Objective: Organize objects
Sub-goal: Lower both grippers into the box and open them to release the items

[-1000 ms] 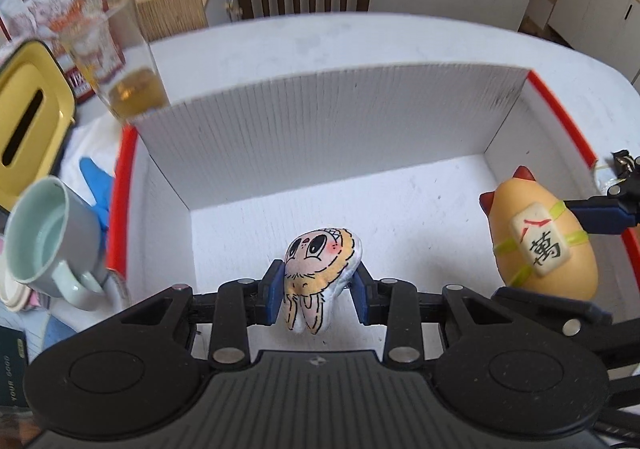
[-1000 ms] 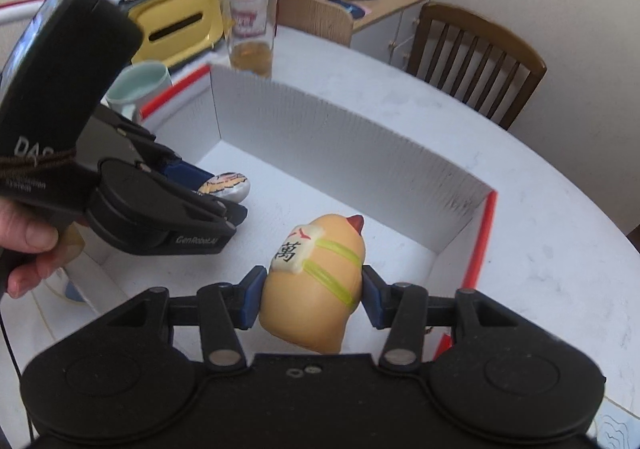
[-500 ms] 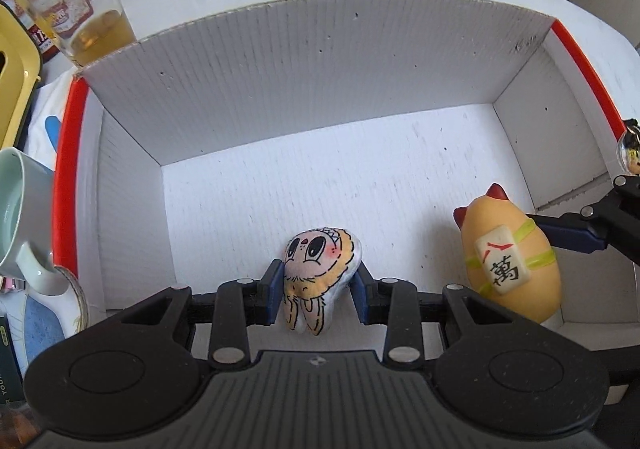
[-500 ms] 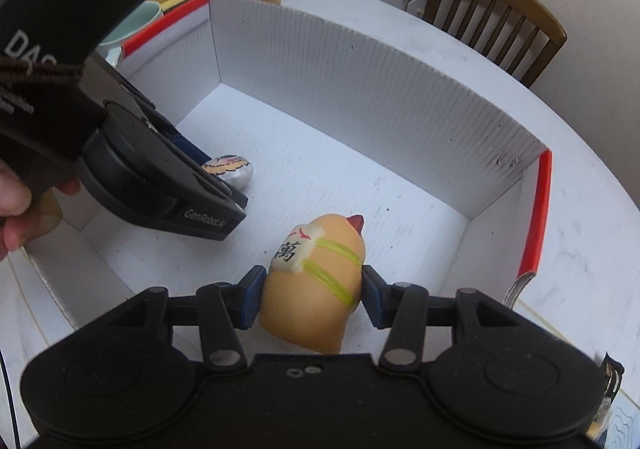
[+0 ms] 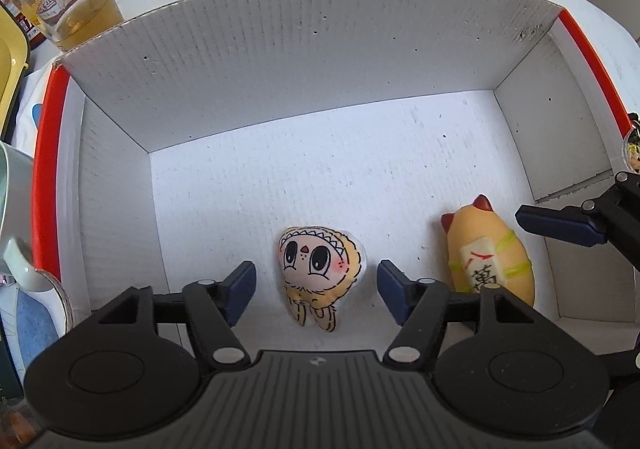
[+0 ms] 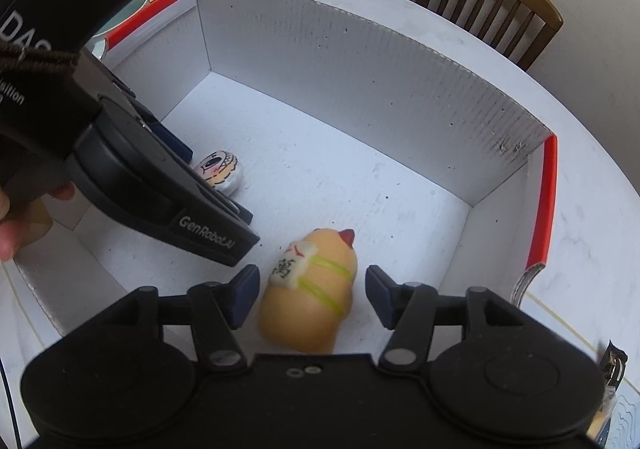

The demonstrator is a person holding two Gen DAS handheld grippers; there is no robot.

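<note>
While both sets of jaws are opening, I see the left gripper (image 5: 316, 287) straddling the cartoon-face plush (image 5: 320, 269), pads clear of it on both sides. My right gripper (image 6: 310, 295) likewise brackets the yellow cat-eared toy (image 6: 308, 293) with gaps either side. Both toys lie on the floor of the white cardboard box (image 5: 320, 61), near its front wall, plush left of toy. Beer glass (image 5: 68, 5) stands outside, behind the box's far-left corner.

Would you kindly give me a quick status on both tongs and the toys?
Left tongs opening, face plush loose between them. Right tongs opening, yellow toy released. Both toys on box floor. Nothing blocking.
</note>
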